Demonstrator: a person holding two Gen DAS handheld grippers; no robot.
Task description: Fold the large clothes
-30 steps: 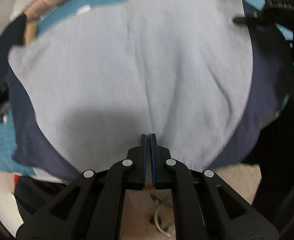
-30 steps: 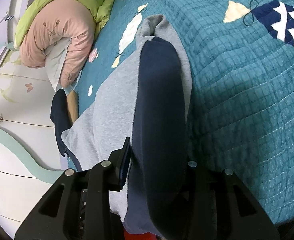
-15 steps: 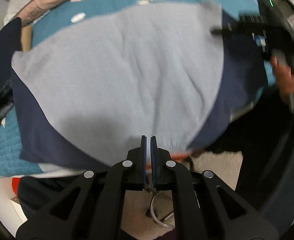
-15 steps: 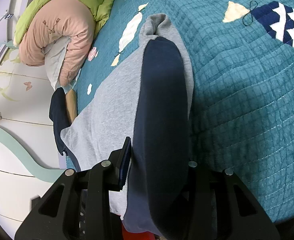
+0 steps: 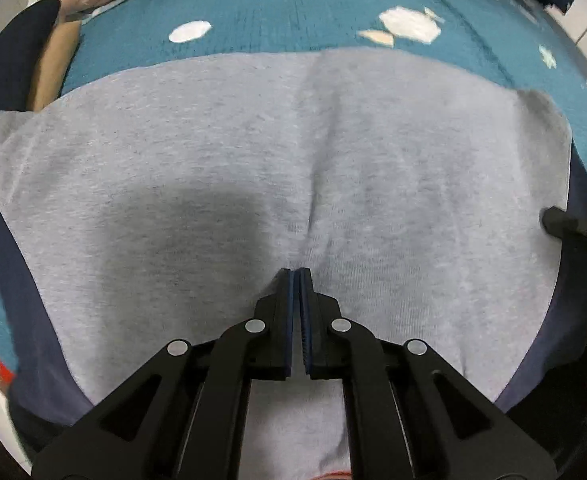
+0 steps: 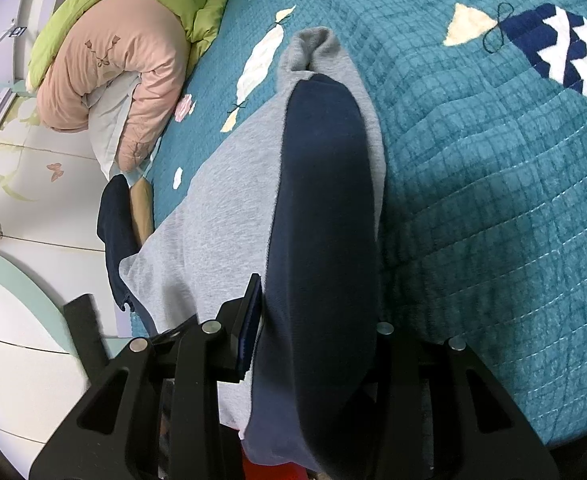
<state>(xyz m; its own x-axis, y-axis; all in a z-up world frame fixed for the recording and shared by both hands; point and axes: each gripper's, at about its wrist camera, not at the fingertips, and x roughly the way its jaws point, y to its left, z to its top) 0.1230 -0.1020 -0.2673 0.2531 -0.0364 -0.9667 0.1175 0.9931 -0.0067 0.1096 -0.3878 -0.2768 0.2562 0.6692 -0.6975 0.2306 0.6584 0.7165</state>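
A grey sweatshirt (image 5: 221,168) with navy sleeves lies spread on the teal quilt (image 5: 301,16). My left gripper (image 5: 296,276) is shut and empty, its tips over the grey cloth near the near hem. In the right wrist view the sweatshirt (image 6: 221,216) has a navy sleeve (image 6: 321,208) folded along its right side. My right gripper (image 6: 313,304) stands with its jaws apart around that navy sleeve; its right finger is hidden under the cloth. The right gripper also shows at the right edge of the left wrist view (image 5: 565,224).
A rolled pink and green duvet (image 6: 133,48) lies at the head of the bed. A navy garment (image 6: 113,224) hangs over the bed's left edge by the wall. The teal quilt (image 6: 493,184) stretches to the right of the sweatshirt.
My left gripper pulled back off the bed edge, then moved forward over the grey cloth again, still shut. My right gripper stayed on the navy sleeve.
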